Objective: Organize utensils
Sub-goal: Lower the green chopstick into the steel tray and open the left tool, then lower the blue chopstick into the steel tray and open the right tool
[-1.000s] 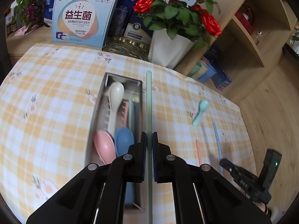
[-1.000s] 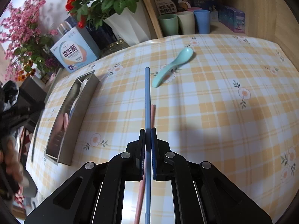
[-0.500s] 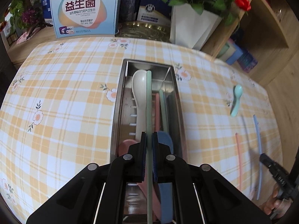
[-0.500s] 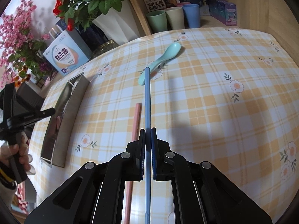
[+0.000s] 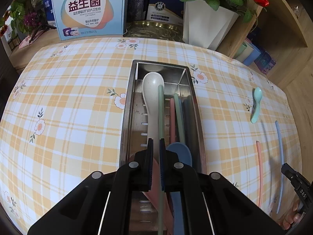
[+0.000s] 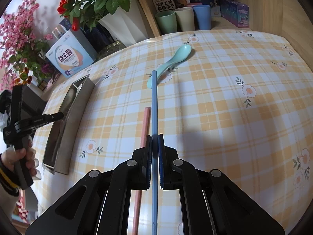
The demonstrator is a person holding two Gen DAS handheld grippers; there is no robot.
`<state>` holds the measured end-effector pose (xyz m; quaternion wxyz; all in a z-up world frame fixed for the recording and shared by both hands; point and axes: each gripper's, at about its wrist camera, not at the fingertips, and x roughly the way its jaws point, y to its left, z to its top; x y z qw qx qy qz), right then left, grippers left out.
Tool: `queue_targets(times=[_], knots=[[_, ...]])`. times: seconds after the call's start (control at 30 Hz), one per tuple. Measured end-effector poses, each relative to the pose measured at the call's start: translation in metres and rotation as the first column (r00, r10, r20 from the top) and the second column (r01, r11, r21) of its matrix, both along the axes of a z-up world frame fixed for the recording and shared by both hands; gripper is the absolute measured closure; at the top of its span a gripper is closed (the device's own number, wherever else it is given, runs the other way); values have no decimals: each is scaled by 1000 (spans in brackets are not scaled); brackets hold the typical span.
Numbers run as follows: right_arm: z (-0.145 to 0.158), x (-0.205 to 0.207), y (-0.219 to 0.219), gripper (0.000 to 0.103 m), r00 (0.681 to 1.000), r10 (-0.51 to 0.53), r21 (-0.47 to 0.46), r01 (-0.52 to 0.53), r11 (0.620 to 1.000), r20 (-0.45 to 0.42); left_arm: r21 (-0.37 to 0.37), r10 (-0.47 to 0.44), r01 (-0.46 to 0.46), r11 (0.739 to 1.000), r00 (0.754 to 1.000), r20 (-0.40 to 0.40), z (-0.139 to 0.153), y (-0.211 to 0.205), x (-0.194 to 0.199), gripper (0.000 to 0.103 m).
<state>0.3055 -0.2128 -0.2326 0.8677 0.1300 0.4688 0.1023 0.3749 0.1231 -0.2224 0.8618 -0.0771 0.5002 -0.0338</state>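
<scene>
Left gripper [image 5: 155, 146], jaws slightly parted, loosely holds a green chopstick [image 5: 160, 113] over the tray [image 5: 125, 117]; right gripper [image 6: 154, 143] pinches a blue chopstick [image 6: 154, 101], both near ends cut off.

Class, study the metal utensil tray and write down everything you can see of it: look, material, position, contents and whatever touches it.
The metal utensil tray is a long, narrow rectangular box of what looks like brushed stainless steel, with slots cut in its floor. It lies flat on the checked tablecloth. Inside lie a white spoon, a blue spoon, a pink spoon and several chopsticks. The left gripper hovers above its near end, with a green chopstick between its slightly parted jaws.
</scene>
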Motion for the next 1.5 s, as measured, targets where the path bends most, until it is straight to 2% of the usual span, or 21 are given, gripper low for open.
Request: queue_targets(times=[0.1,0.2,0.27,0.3,0.37,0.4,0.47,0.57,0.67,0.9,1.07,1.37,1.5], knots=[[3,1,1,97,1000,2,1,-2,1000,1,-13,-7,7,1000,1000,17,8,2,-5,94],[7,1,6,97,1000,10,2,-10,1000,0,-4,-21,21,1000,999,47,19,5,-13,76],[10,3,13,97,1000,25,3,-25,1000,1,0,-36,37,999,997,68,26,8,-19,61],[12,4,17,97,999,32,5,-32,999,0,14,-40,39,999,996,82,31,10,-24,57],[15,7,26,97,999,51,9,-51,999,-4,38,-42,38,999,994,102,38,13,-31,41],[17,9,33,97,998,62,10,-62,998,-5,45,-45,40,998,993,113,41,16,-35,38],[20,12,44,97,997,80,14,-80,997,-10,55,-48,41,998,991,127,46,22,-42,25],[25,18,65,97,993,113,19,-113,993,-19,66,-47,38,997,988,144,51,33,-53,12],[29,24,90,97,989,149,20,-148,989,-27,65,-47,38,997,988,147,52,46,-60,6],[33,40,140,97,980,186,39,-184,982,-66,62,-12,3,998,989,148,46,81,-75,6],[30,55,178,97,973,207,23,-206,978,-101,45,-19,11,999,986,167,43,94,-87,6],[15,83,214,97,970,142,55,-134,989,-199,38,8,-16,999,982,191,45,117,-99,6],[10,92,224,97,966,125,36,-120,992,-227,23,23,-28,999,981,193,45,123,-103,6]])
